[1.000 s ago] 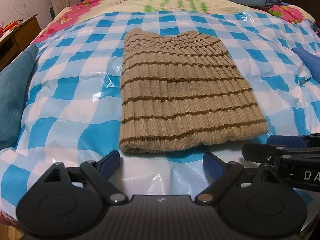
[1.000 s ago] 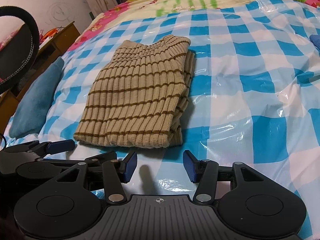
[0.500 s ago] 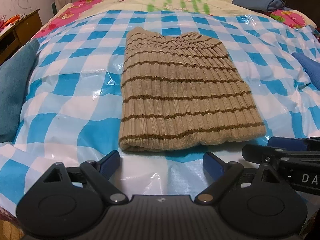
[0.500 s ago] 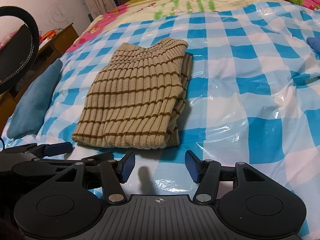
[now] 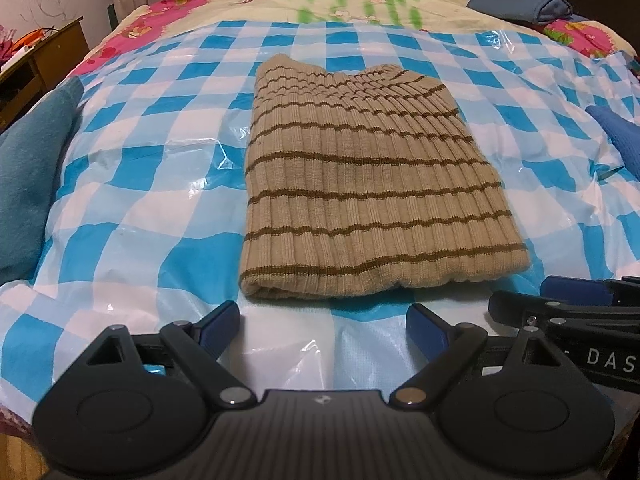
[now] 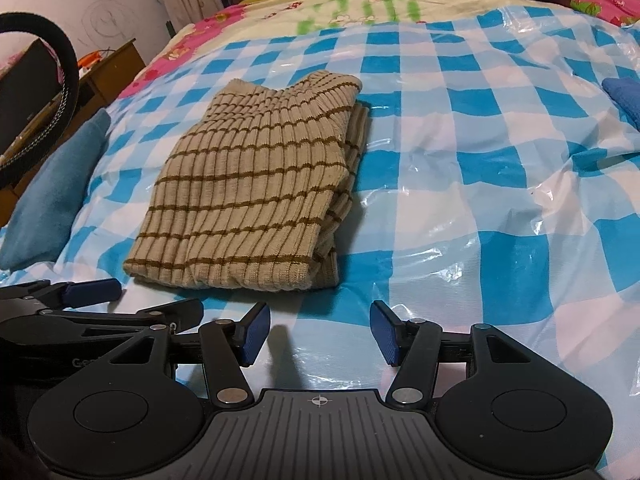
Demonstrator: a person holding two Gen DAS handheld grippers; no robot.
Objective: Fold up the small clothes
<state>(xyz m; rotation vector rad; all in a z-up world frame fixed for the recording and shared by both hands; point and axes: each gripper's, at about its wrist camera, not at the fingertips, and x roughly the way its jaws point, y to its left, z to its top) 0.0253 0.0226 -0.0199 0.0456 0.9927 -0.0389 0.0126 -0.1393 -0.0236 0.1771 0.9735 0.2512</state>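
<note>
A tan ribbed sweater with brown stripes point(image 5: 360, 184) lies folded into a rectangle on the blue-and-white checked plastic sheet point(image 5: 128, 208). It also shows in the right wrist view point(image 6: 256, 196), with stacked layers along its right side. My left gripper point(image 5: 323, 326) is open and empty, just short of the sweater's near edge. My right gripper point(image 6: 318, 334) is open and empty, near the sweater's front right corner. Each gripper shows at the edge of the other's view.
A teal cushion point(image 5: 28, 184) lies at the left edge of the bed. A blue cloth point(image 5: 618, 136) lies at the right edge. A folded blue garment point(image 5: 520, 6) sits at the far right. A wooden desk point(image 5: 36, 68) stands left of the bed.
Both grippers have drawn back a little from the sweater and stay open. The sweater has not moved.
</note>
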